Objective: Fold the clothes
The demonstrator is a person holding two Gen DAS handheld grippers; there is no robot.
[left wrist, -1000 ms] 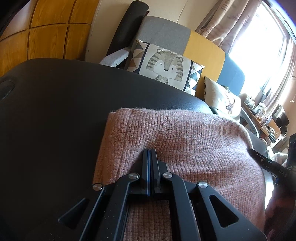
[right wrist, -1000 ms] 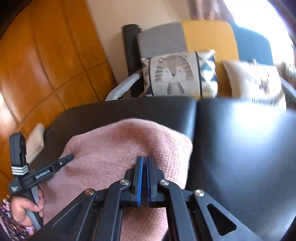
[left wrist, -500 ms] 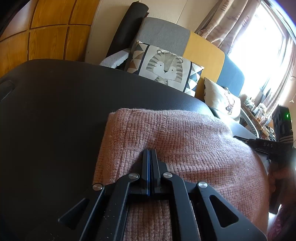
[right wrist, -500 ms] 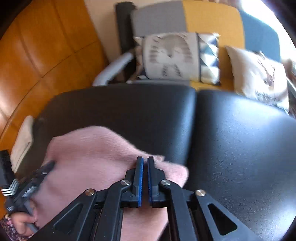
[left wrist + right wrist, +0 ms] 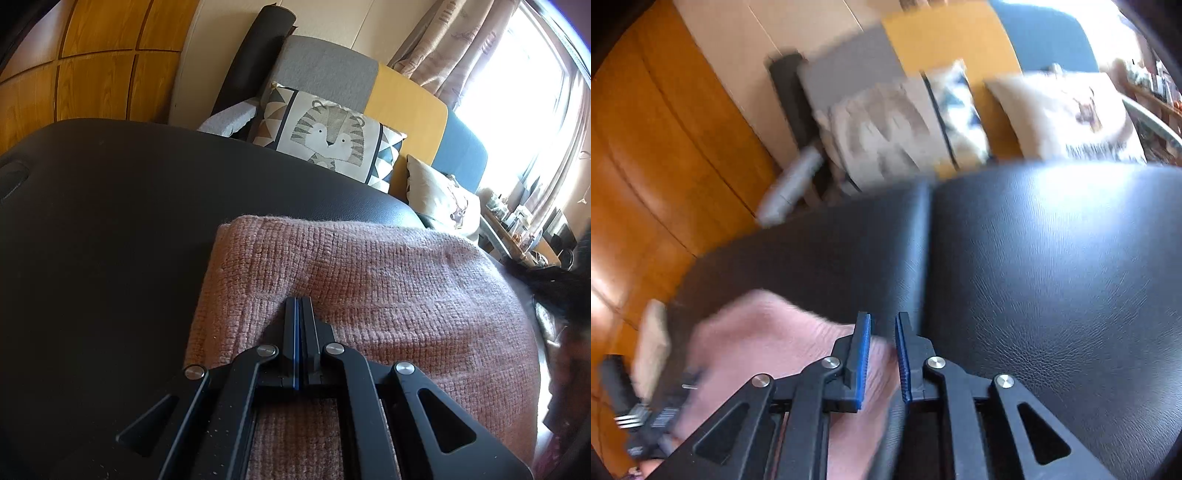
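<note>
Your left gripper (image 5: pixel 298 306) is pressed together over the folded pink sweater (image 5: pixel 369 288), which lies on the black table (image 5: pixel 92 240). Your right gripper (image 5: pixel 882 332) is opening, pads clear of the sweater's edge.

I am working over a black padded leather surface (image 5: pixel 110 240), split by a seam (image 5: pixel 929 236) running front to back. A folded pink knit garment (image 5: pixel 369 280) is lying directly on it, left of that seam, toward the near edge.
</note>
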